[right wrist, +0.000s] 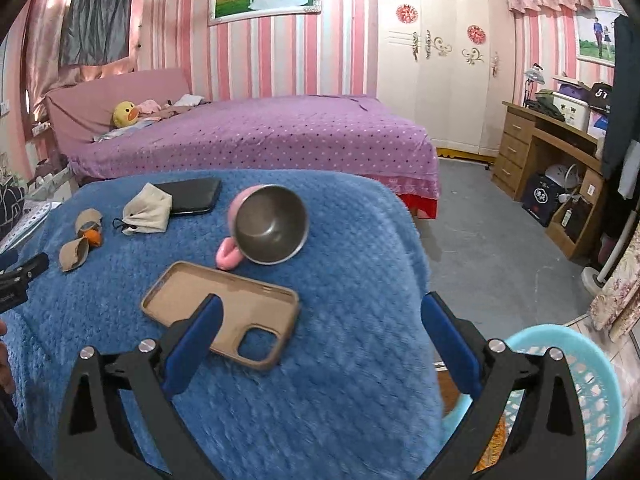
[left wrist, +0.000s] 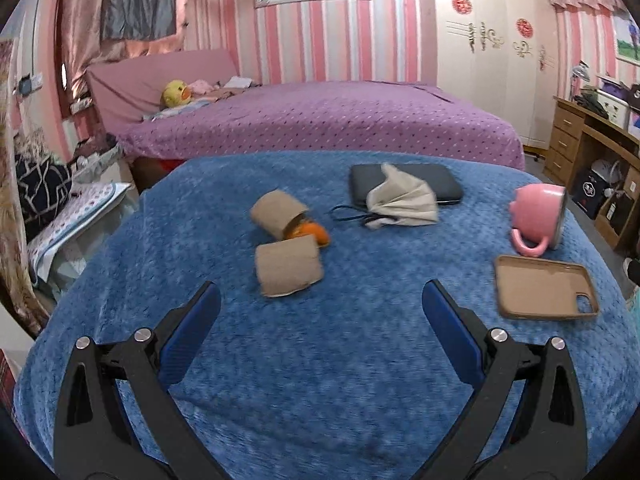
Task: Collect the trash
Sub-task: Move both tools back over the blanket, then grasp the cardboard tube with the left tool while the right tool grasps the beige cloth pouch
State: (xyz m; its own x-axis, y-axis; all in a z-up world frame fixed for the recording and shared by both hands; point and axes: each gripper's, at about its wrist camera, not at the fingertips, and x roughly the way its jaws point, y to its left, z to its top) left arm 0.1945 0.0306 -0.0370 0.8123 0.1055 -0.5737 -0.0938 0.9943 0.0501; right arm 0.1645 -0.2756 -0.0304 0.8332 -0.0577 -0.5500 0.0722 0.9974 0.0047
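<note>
Blue fleece blanket (left wrist: pixel 320 380) fills the space under both spread, empty grippers, left gripper (left wrist: pixel 320 300) and right gripper (right wrist: pixel 320 316). Nothing looks collected yet: 2 flattened brown cardboard tubes (left wrist: pixel 289 266) and orange peel (left wrist: pixel 310 233) lie just ahead of the left fingers. A turquoise plastic basket (right wrist: pixel 592 384) sits beyond the right gripper's right finger.

Two flattened brown cardboard tubes (left wrist: pixel 289 266) (left wrist: pixel 279 213) lie together on the blue blanket, orange peel (left wrist: pixel 310 232) between them.
</note>
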